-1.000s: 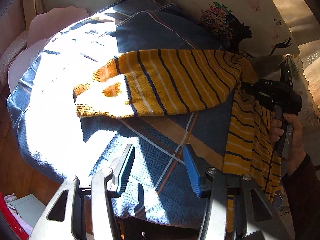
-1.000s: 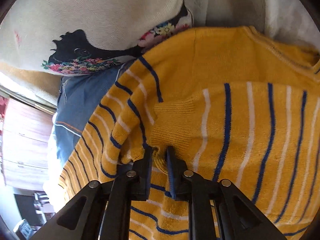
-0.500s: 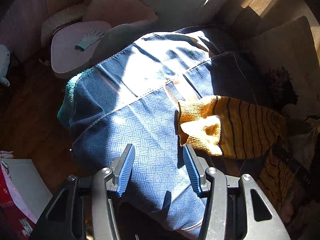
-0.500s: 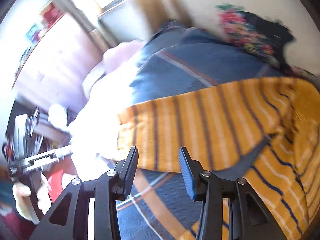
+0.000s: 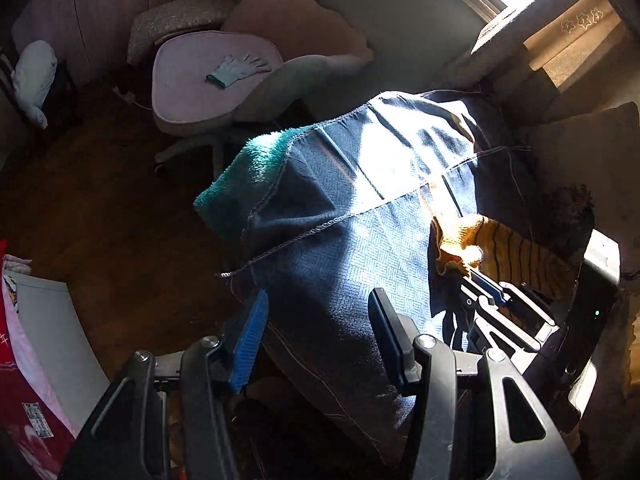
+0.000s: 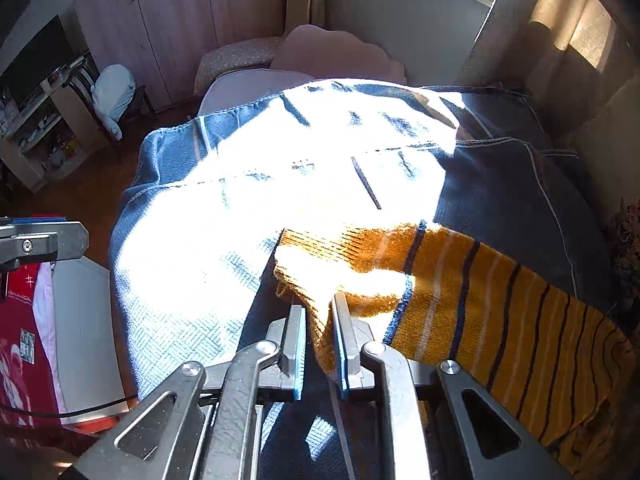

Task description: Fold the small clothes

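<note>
Your right gripper [image 6: 318,326] was clamped on the cuff end of the yellow striped sweater [image 6: 460,304], its two jaws drawn nearly together with a fold of the ribbed knit pinched between the pads, while you held it angled steeply down toward the blue blanket [image 6: 208,216]. The sleeve ran away from that grip to the right of the jaws, its navy and white stripes trailing toward the lower right, and the cuff lay in a patch of hard sunlight just ahead of the fingertips. Your left gripper [image 5: 316,320] hung over the near edge of the same blanket, tilted downward as well, with its jaws standing apart and nothing between them; only the blanket's woven surface showed in the gap. From that side, the sweater [image 5: 516,256] sat to the right of and a little beyond the left jaws, and the right tool reached in from the lower right with its blue-tipped fingers [image 5: 486,282] at the cuff. The two tools were close, the left one appearing at the far left edge of the right wrist view, level with the cuff but well apart from it. Beyond the left jaws, past the blanket's teal fleece underside [image 5: 240,176], a pale office chair [image 5: 188,72] stood on the dark floor with a light glove [image 5: 236,68] lying on its seat. A wardrobe [image 6: 172,12] lined the wall beyond the right jaws.
</note>
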The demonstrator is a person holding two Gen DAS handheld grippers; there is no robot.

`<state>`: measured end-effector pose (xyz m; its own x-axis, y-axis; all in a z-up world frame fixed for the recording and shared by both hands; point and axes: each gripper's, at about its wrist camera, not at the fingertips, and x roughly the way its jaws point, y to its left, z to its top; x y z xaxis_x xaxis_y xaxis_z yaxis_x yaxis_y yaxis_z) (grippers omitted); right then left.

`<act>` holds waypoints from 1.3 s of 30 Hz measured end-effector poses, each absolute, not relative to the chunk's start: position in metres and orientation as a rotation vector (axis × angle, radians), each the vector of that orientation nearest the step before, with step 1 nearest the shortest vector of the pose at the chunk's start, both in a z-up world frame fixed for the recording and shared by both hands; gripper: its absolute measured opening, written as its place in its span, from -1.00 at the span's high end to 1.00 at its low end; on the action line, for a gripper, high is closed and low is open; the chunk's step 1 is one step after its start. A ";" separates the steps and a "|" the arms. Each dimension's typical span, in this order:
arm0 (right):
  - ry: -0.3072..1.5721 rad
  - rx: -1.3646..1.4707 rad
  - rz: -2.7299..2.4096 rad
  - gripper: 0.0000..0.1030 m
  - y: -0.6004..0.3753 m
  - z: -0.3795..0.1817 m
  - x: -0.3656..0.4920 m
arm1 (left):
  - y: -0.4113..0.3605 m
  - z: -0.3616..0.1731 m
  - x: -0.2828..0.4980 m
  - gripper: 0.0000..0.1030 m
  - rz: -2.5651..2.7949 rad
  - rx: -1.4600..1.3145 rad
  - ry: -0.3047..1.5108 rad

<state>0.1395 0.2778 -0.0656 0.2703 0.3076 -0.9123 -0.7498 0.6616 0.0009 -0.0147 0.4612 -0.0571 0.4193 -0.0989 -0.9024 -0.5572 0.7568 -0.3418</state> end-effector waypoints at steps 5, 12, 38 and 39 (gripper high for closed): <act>1.037 -0.202 0.604 0.82 0.208 -0.018 0.178 | 0.422 -0.055 0.013 0.01 0.199 -0.641 1.136; 0.905 0.267 0.083 0.82 -0.051 0.053 0.215 | 0.320 -0.045 0.060 0.01 -0.050 -0.506 1.164; 0.910 0.716 -0.248 0.44 -0.312 -0.012 0.138 | 0.001 -0.050 0.222 0.00 -0.412 -0.062 1.203; 0.934 0.734 -0.214 0.44 -0.309 -0.021 0.147 | -0.004 -0.060 0.234 0.00 -0.391 -0.064 1.228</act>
<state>0.1474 -0.3093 -0.0206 0.5938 0.1373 -0.7928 0.4691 0.7414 0.4798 0.2335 -0.0036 -0.0605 0.2784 -0.3254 -0.9037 0.2569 0.9318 -0.2564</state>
